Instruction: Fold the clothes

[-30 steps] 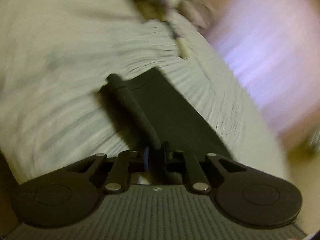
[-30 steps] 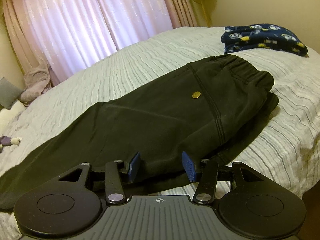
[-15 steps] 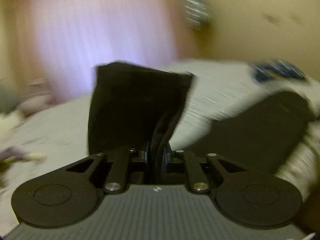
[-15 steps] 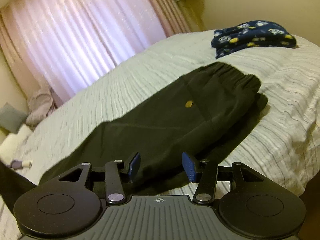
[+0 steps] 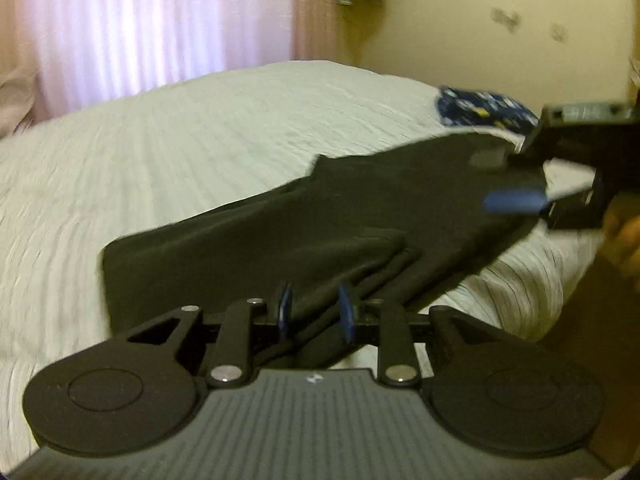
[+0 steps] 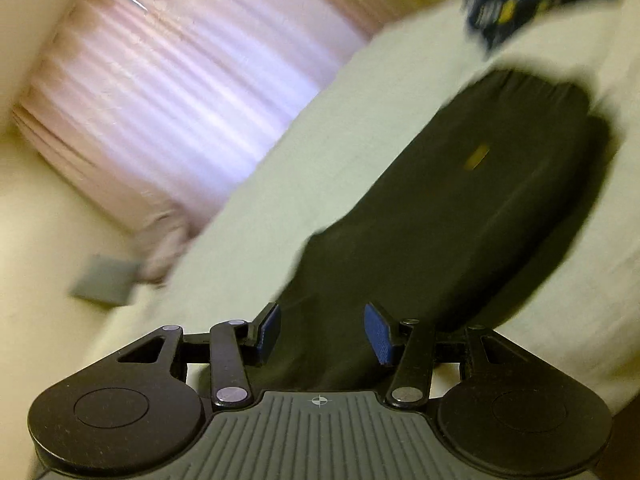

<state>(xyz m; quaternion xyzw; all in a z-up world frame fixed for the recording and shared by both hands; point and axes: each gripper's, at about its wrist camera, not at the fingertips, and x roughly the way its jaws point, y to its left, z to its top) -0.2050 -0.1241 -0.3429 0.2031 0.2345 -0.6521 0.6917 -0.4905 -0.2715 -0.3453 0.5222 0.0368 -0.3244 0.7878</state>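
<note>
Two hand-held grippers work one garment. Nearest you, the left hand-held gripper (image 5: 314, 314) has the doubled hem of the black trousers (image 5: 320, 232) between its blue pads, its jaws opening and the cloth slackening. The right hand-held gripper (image 6: 322, 334) hovers spread and empty over the near edge. The trousers lie folded over on the bed (image 5: 180, 152): soft, limp, fairly thick fabric, light, likely to sag and slide, so pinch stacked edges at hem or waistband. Beyond lies a patterned navy garment (image 5: 484, 110). No readable writing; blur hides any labels.
</note>
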